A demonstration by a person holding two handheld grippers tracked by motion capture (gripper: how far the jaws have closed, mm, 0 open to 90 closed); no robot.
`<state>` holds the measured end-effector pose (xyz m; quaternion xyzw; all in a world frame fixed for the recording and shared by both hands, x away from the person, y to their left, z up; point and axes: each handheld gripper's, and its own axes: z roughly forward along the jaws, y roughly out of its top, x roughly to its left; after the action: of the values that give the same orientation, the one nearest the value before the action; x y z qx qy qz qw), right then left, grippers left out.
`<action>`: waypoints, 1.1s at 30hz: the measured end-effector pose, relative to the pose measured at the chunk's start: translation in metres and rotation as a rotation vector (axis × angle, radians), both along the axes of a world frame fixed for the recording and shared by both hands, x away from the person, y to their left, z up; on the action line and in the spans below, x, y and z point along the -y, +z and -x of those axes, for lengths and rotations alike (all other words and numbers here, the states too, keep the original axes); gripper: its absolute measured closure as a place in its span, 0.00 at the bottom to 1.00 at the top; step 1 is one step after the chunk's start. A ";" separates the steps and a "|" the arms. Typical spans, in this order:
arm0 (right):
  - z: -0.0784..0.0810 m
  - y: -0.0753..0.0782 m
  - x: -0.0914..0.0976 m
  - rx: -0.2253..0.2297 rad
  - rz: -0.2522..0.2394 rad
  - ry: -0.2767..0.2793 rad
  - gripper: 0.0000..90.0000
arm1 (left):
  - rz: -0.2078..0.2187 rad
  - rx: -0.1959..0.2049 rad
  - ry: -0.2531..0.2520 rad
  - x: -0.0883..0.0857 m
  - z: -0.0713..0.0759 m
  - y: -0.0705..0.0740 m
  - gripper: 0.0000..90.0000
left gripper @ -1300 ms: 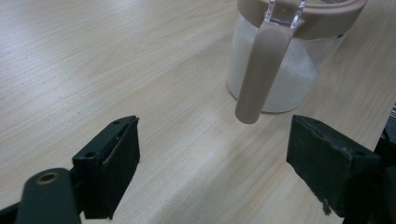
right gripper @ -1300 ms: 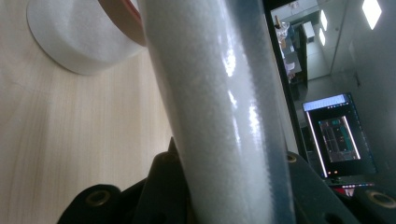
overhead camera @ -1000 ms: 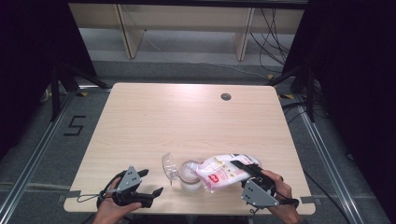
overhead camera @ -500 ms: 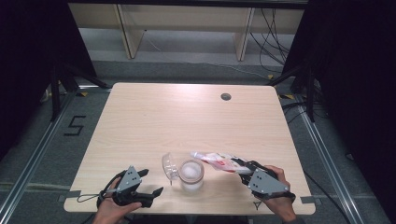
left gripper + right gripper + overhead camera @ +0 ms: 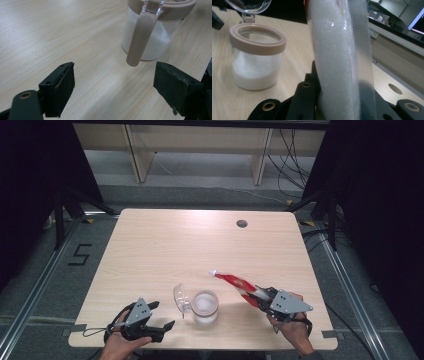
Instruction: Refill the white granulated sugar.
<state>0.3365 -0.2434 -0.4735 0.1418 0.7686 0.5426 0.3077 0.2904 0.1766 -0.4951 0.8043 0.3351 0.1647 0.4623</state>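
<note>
While the right tongs (image 5: 254, 296) are clamped on a clear plastic bag with red print, full of white grains (image 5: 235, 282), their jaws having just closed a little more on it, the left tongs (image 5: 161, 316) rest apart and empty on the pale wooden bench (image 5: 200, 240). Between them stands a clear jar with a beige rim (image 5: 205, 307), partly filled, its clear lid (image 5: 181, 297) flipped open. If the bag tips beside the rim, grains could spill. Its opening is hard to make out.

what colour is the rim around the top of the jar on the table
The jar's rim is a muted pinkish tan, matching its handle; the right gripper view shows it best.
</note>
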 end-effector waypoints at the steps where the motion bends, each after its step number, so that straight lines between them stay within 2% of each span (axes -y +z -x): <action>1: -0.003 -0.001 0.001 -0.007 -0.014 0.000 0.88 | 0.004 0.000 0.001 0.000 0.000 0.000 0.19; 2: -0.005 -0.003 0.002 -0.016 -0.037 -0.006 0.88 | 0.009 -0.001 0.004 0.001 0.000 0.000 0.19; 3: -0.006 -0.004 0.003 -0.034 -0.045 -0.006 0.88 | -0.004 -0.001 0.000 -0.001 0.000 0.000 0.19; 5: -0.010 -0.009 0.003 -0.044 -0.069 -0.025 0.88 | -0.001 0.000 0.002 -0.001 0.000 0.000 0.19; 7: -0.012 -0.011 0.005 -0.054 -0.059 -0.017 0.88 | 0.002 0.000 -0.003 -0.001 0.000 0.000 0.19; 9: -0.012 -0.013 0.005 -0.060 -0.040 -0.038 0.88 | 0.000 0.002 -0.008 -0.001 0.000 0.001 0.19; 12: -0.011 -0.015 0.006 -0.080 -0.059 -0.045 0.88 | 0.000 0.006 -0.008 -0.001 0.000 0.001 0.19; 13: -0.011 -0.014 0.006 -0.073 -0.055 -0.047 0.88 | 0.017 0.004 0.000 0.000 0.000 0.000 0.19; 15: -0.010 -0.015 0.007 -0.098 -0.041 -0.063 0.88 | 0.018 0.003 0.002 0.000 0.000 0.000 0.19; 17: -0.010 -0.014 0.009 -0.095 -0.030 -0.072 0.88 | -0.012 0.020 -0.016 -0.003 -0.001 0.001 0.19; 18: -0.011 -0.012 0.012 -0.083 -0.015 -0.077 0.88 | -0.011 0.021 -0.014 -0.003 -0.001 0.001 0.19; 19: -0.009 -0.012 0.012 -0.118 -0.044 -0.102 0.88 | -0.007 0.022 -0.015 -0.002 -0.001 0.001 0.19; 21: -0.009 -0.012 0.015 -0.116 -0.060 -0.109 0.87 | -0.011 0.021 -0.015 -0.002 -0.001 0.001 0.19; 22: -0.009 -0.012 0.016 -0.116 -0.064 -0.115 0.87 | 0.005 0.004 -0.002 -0.001 0.000 0.000 0.19; 23: -0.010 -0.010 0.020 -0.094 -0.038 -0.107 0.87 | 0.005 0.004 -0.002 -0.001 0.000 0.000 0.19; 24: -0.007 -0.011 0.019 -0.131 -0.055 -0.123 0.87 | 0.000 0.010 -0.005 -0.001 -0.001 0.000 0.19; 25: -0.007 -0.010 0.021 -0.121 -0.049 -0.128 0.87 | -0.012 0.020 -0.015 -0.002 -0.001 0.001 0.19; 26: -0.006 -0.009 0.022 -0.132 -0.048 -0.129 0.87 | -0.013 0.019 -0.014 -0.002 -0.001 0.001 0.19; 29: -0.005 -0.009 0.026 -0.126 -0.055 -0.144 0.87 | -0.010 0.022 -0.016 -0.002 -0.001 0.001 0.19; 31: -0.004 -0.009 0.029 -0.142 -0.067 -0.152 0.87 | 0.000 0.022 -0.014 -0.002 -0.001 0.001 0.19; 33: -0.003 -0.009 0.031 -0.153 -0.076 -0.162 0.87 | -0.009 0.019 -0.016 -0.002 -0.001 0.001 0.19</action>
<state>0.3394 -0.2742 -0.4825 0.2560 0.7549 0.5322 0.2852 0.2918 0.1786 -0.4942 0.8075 0.3234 0.1700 0.4631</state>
